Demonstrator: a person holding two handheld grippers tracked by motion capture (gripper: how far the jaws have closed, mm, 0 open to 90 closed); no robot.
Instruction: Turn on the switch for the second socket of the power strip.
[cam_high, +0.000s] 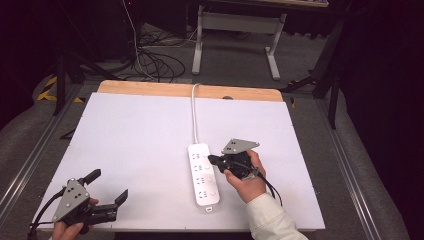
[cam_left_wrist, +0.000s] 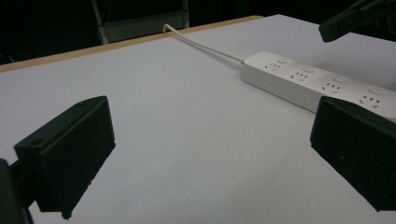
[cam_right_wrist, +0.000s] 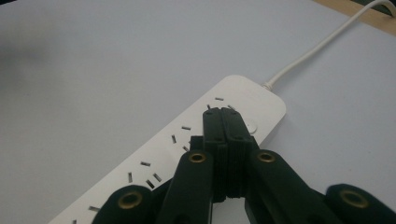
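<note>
White smooth oblong power strip (cam_high: 204, 175) mid-worktop (cam_high: 130, 140), round-cornered, cord (cam_high: 194, 112) running toward 12 o'clock edge. Right gripper (cam_high: 212, 160) fingers pressed together over strip. Left gripper (cam_high: 107, 187) fingers spread, 7 o'clock corner, bare matte surface around.

Grey carpet floor (cam_high: 235, 60), tangled cables (cam_high: 155, 62), white desk frame (cam_high: 240, 30) behind.

The power strip (cam_high: 204, 175) is white, with small dark socket slots and a white cord (cam_high: 194, 112); the table (cam_high: 140, 145) is pale grey-white, edged at the far side in light wood; both grippers, left (cam_high: 109, 187) and right (cam_high: 212, 160), are black, each topped by a grey plate; the sleeve (cam_high: 270, 217) is cream.
</note>
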